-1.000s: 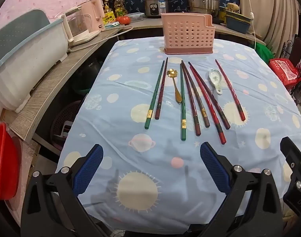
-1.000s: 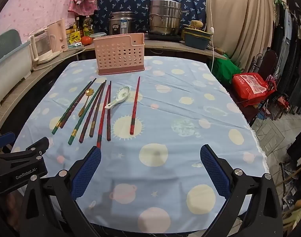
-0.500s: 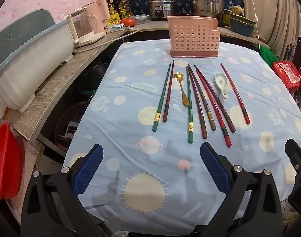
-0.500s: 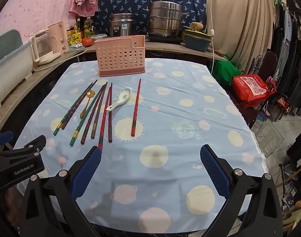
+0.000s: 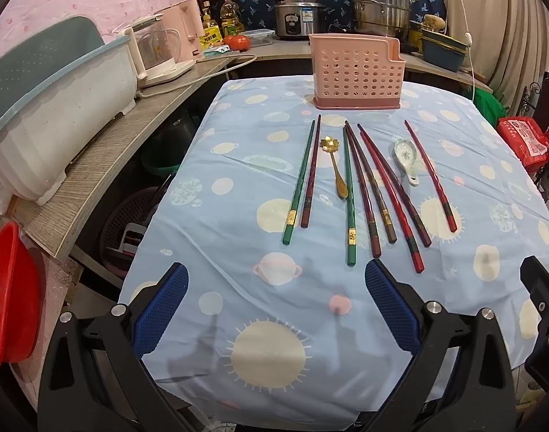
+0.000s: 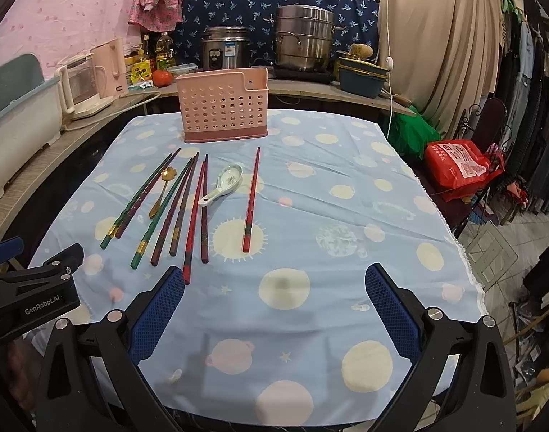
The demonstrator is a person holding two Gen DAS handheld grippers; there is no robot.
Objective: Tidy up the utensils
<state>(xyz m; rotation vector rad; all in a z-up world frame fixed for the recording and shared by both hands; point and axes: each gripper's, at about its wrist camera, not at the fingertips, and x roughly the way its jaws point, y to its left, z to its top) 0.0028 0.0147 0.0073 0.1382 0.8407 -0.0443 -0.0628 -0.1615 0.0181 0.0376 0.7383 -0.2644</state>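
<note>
A pink perforated utensil holder (image 5: 357, 72) (image 6: 224, 104) stands at the far end of the table. In front of it lie several green and red chopsticks (image 5: 350, 198) (image 6: 193, 212) side by side, a gold spoon (image 5: 335, 169) (image 6: 161, 192) and a white ceramic spoon (image 5: 405, 160) (image 6: 222, 183). One red chopstick (image 5: 431, 176) (image 6: 251, 199) lies apart on the right. My left gripper (image 5: 276, 309) hovers open near the table's front edge, short of the chopstick ends. My right gripper (image 6: 274, 311) is open too, empty, to the right of the row.
The table wears a blue cloth (image 6: 346, 187) with planets and dots. A counter on the left carries a white tub (image 5: 58, 126) and a pink kettle (image 5: 159, 54). Pots (image 6: 303, 43) stand behind. A red bag (image 6: 461, 162) sits on a chair at right. A red basin (image 5: 8, 295) is low left.
Both grippers have dropped slightly and drawn back a little, so the utensils and holder sit lower in the views. Nothing on the table has moved.
</note>
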